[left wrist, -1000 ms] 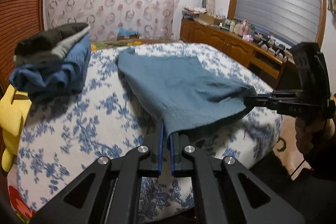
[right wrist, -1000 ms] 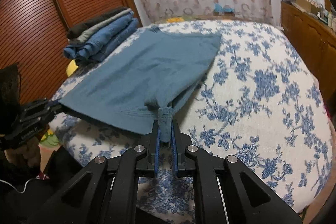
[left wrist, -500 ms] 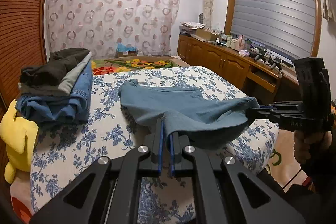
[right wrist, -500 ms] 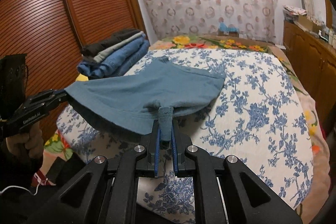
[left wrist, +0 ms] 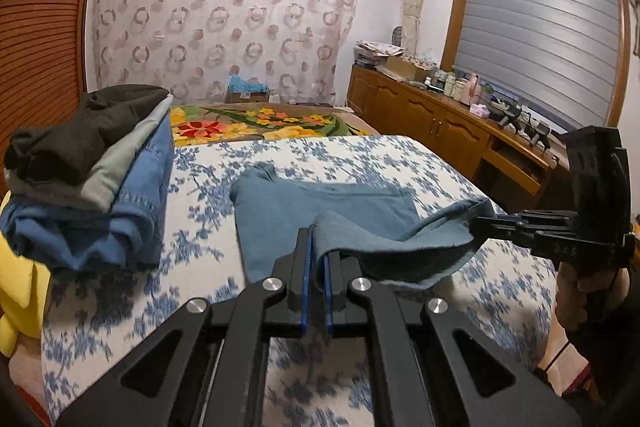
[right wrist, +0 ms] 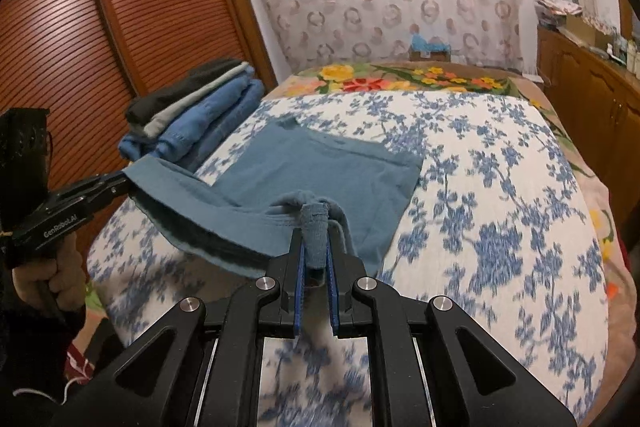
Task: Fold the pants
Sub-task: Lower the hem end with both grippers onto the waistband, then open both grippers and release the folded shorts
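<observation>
Folding is under way on the pants [left wrist: 320,203]: their far part lies flat on the bed [left wrist: 208,267], near its middle, while the near edge is held up off the quilt between the two tongs. One corner of that edge is pinched in the closed left gripper [left wrist: 316,259], the other, bunched into a thick wad, in the closed right gripper [right wrist: 316,251]. A second ago the cloth was stretched almost flat and low over the near end of the bed; now the held edge has been raised and carried toward the far end, so that it sags in a loose fold above the lying part. This is judged to be the start of doubling the pants over; the fold is not yet laid, and the edge must be brought further over before release. A stack of folded clothes [left wrist: 92,179] sits to the left on the bed, apart from the pants. Beyond it stand a slatted wardrobe [right wrist: 120,27], a patterned curtain [left wrist: 224,15] and a wooden sideboard [left wrist: 432,119].
</observation>
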Demonstrator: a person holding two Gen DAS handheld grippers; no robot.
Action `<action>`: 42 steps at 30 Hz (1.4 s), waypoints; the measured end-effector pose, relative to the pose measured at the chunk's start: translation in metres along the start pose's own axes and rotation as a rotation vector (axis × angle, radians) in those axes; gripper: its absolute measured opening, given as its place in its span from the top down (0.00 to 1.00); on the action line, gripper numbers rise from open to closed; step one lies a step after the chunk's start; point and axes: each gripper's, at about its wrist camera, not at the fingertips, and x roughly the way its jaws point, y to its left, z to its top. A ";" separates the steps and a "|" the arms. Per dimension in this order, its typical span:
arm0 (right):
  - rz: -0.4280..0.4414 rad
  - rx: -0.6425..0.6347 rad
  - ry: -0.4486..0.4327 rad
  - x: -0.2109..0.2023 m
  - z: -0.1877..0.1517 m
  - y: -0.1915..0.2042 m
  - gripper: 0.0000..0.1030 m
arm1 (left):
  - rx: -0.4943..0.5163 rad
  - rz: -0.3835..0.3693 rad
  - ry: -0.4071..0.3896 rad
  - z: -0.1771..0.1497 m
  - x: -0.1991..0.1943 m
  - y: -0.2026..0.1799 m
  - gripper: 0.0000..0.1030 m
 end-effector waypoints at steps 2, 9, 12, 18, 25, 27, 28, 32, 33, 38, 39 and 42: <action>0.003 0.001 -0.003 0.004 0.006 -0.003 0.94 | 0.000 0.003 0.001 0.006 0.007 0.003 0.98; -0.011 -0.014 0.000 0.024 0.028 -0.012 0.94 | 0.000 0.012 0.003 0.025 0.034 0.015 0.98; -0.018 -0.011 -0.002 0.032 0.036 -0.018 0.94 | 0.004 0.013 0.008 0.032 0.044 0.018 0.98; -0.040 -0.012 0.014 0.052 0.045 -0.030 0.94 | 0.019 0.018 0.050 0.036 0.071 0.025 0.98; -0.048 0.009 0.060 0.074 0.042 -0.045 0.93 | 0.009 0.026 0.099 0.032 0.097 0.032 0.97; -0.048 0.013 0.065 0.077 0.042 -0.046 0.93 | 0.012 0.029 0.104 0.032 0.100 0.032 0.96; -0.050 0.014 0.068 0.079 0.043 -0.047 0.93 | 0.015 0.030 0.108 0.033 0.101 0.032 0.96; -0.059 0.010 0.068 0.084 0.046 -0.047 0.92 | 0.026 0.041 0.113 0.035 0.102 0.032 0.85; -0.060 0.010 0.070 0.085 0.046 -0.047 0.92 | 0.029 0.044 0.116 0.036 0.101 0.033 0.78; -0.070 0.009 0.081 0.091 0.047 -0.050 0.92 | 0.023 0.027 0.123 0.036 0.096 0.036 0.63; -0.071 0.009 0.082 0.091 0.047 -0.050 0.92 | 0.025 0.025 0.125 0.036 0.096 0.036 0.62; -0.072 0.007 0.086 0.093 0.048 -0.050 0.92 | 0.024 0.019 0.130 0.035 0.093 0.036 0.59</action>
